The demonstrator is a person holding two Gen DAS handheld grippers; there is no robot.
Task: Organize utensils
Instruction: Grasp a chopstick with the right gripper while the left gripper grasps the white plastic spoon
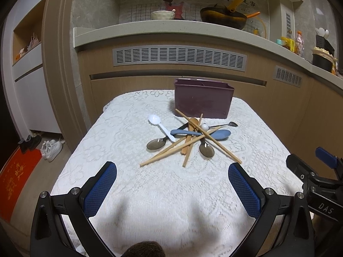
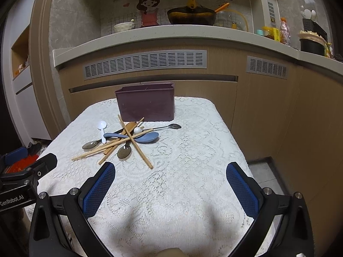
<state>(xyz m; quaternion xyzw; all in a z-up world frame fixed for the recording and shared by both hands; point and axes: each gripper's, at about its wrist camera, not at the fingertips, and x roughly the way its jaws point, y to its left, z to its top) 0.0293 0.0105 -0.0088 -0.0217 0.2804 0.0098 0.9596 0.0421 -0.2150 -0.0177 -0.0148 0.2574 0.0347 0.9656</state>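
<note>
Utensils lie heaped mid-worktop point(image 1: 128, 192): crossed wooden chopsticks point(image 1: 209, 136) over a blue spoon point(image 1: 221, 133), dark spoons, and a white spoon point(image 1: 154, 120) at the heap's 10 o'clock. At 12 o'clock, touching the pile, stands the purple bin point(image 1: 202, 100). Left gripper point(image 1: 172, 192) and right gripper point(image 2: 170, 192) hover at 6 o'clock, jaws wide, holding nothing.

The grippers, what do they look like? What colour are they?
Both look alike. The left gripper and the right gripper have black plastic arms with round silver bolts, and flat blue pads with a tiny mesh pattern inside the jaws. From the side, the left one's black body carries white letters reading GenRobot.AI, and the right one's reads DAS. No cables or sleeves show.
</note>
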